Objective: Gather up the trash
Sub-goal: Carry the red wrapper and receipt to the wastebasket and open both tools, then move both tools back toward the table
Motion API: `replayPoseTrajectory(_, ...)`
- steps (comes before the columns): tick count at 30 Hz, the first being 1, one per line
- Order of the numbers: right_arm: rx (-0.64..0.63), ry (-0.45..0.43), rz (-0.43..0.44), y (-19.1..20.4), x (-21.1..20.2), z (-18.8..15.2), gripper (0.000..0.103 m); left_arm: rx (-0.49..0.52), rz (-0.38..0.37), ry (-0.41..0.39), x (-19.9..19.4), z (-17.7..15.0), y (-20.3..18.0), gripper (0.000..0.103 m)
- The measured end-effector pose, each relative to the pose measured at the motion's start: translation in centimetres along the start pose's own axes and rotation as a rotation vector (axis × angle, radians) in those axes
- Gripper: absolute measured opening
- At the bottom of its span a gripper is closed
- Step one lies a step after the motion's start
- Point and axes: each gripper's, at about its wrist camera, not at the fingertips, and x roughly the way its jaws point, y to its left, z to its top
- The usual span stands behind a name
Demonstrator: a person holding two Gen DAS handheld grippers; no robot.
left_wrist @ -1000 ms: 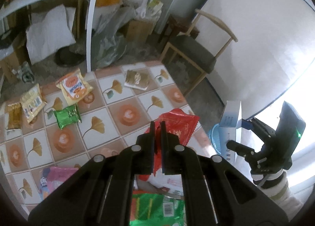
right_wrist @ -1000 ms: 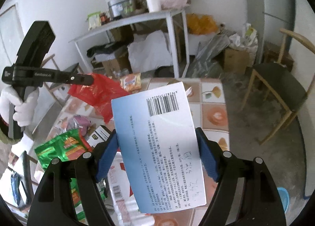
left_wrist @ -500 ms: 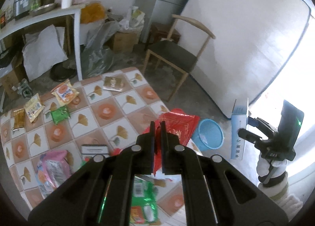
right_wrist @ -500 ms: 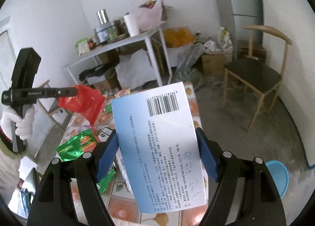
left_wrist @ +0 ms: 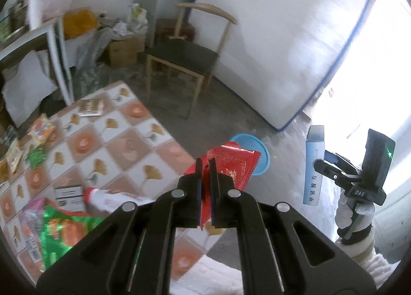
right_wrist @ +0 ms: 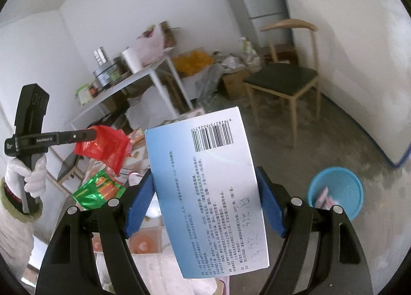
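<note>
Table [left_wrist: 133,140]: patterned top, more wrappers left on it.
Blue basket [right_wrist: 336,192]: on the floor; each load should hang above its mouth before release.
Medicine box [right_wrist: 208,192]: right gripper [right_wrist: 205,207] jaws clamp its edges.
Red wrapper [left_wrist: 231,164]: pinched in left gripper [left_wrist: 204,164] jaws.

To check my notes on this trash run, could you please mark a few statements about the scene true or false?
1. The left tongs pinch a red wrapper. True.
2. The right tongs are empty. False: they grip a blue-and-white box.
3. The blue basket stands on the floor. True.
4. The blue basket is empty. False: some wrappers lie inside.
5. A green wrapper lies on the tiled table. True.
</note>
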Motion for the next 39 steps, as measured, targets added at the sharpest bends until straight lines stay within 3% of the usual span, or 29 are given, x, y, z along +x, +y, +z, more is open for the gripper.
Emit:
replayPoseTrajectory(7,0.179,0.002,-0.062,-8.7,-1.3,-3.1,0.074,0.089,-0.056,0.104,8.2,0.9,-7.3,0.003)
replayPoseTrajectory(17,0.490,0.035,-0.116,-21.9,1.2,-7.5,0.074,0.138,-0.153,0.271,25.1,1.7,-15.3,0.004)
replayPoseTrajectory(24,0.632,0.030,-0.117,-28.9,5.1,-7.2,0.074,0.097,-0.155,0.340,35.2,2.1,-16.9,0.004)
replayPoseTrajectory(27,0.654,0.028,-0.139,-31.6,7.3,-5.9,0.075,0.103,-0.110,0.337,39.6,2.8,-18.2,0.004)
replayPoseTrajectory(29,0.663,0.038,-0.196,-34.5,9.6,-4.9,0.076,0.050,-0.126,0.342,42.5,3.2,-18.5,0.009)
replayPoseTrajectory(31,0.699,0.039,-0.244,-37.3,11.2,-5.0,0.085,-0.021,-0.129,0.316,45.3,3.5,-18.6,0.045)
replayPoseTrajectory(32,0.701,0.060,-0.292,-38.5,12.1,-5.4,0.085,-0.045,-0.120,0.279,45.8,3.4,-18.7,0.051)
replayPoseTrajectory(34,0.701,0.088,-0.368,-39.7,13.1,-6.6,0.085,-0.045,-0.124,0.271,46.2,2.7,-19.1,0.054)
replayPoseTrajectory(39,0.705,0.101,-0.382,-40.6,13.4,-9.6,0.085,-0.034,-0.179,0.284,44.9,1.2,-19.4,0.056)
